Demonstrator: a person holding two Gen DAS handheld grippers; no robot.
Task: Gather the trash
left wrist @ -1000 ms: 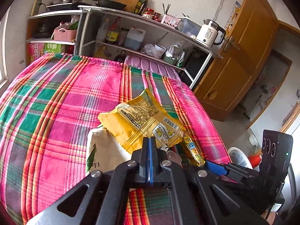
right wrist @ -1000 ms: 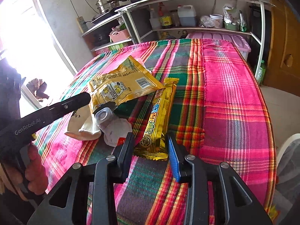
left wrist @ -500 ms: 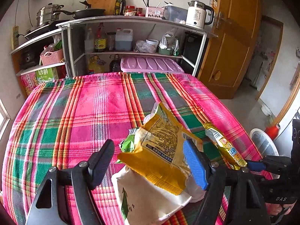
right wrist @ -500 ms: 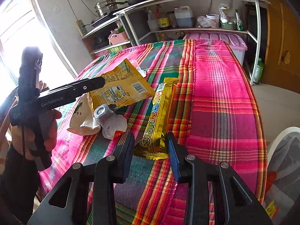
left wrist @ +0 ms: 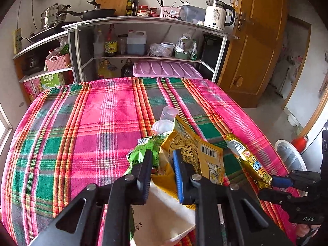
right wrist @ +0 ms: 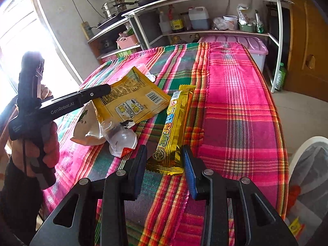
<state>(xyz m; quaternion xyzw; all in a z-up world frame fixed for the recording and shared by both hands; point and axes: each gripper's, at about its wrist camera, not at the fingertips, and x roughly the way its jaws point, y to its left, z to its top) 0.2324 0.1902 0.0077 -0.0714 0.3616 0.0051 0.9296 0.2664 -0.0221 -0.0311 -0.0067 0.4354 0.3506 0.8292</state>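
Note:
A pile of trash lies on the plaid tablecloth (left wrist: 86, 127). A yellow snack bag (left wrist: 201, 155) (right wrist: 131, 100) lies over a white paper bag (left wrist: 164, 221) (right wrist: 86, 127) and a green wrapper (left wrist: 141, 153). A long gold wrapper (left wrist: 250, 164) (right wrist: 172, 131) lies to the right. A clear plastic cup (right wrist: 121, 137) lies beside it, and another clear cup (left wrist: 166, 121) sits behind the pile. My left gripper (left wrist: 162, 174) is partly open, its jaws around the yellow bag's near corner. My right gripper (right wrist: 165, 164) is open, its jaws either side of the gold wrapper's near end.
A metal shelf unit (left wrist: 143, 41) with bottles, pans and a kettle (left wrist: 217, 14) stands behind the table. A pink-lidded bin (left wrist: 164, 69) sits at the far edge. A wooden door (left wrist: 256, 47) is at right. A white bin (right wrist: 307, 168) stands on the floor at right.
My left gripper was shut on the yellow bag, opened wide, and has now narrowed around the bag's near corner. The bag dropped onto the pile. My right gripper barely moved.

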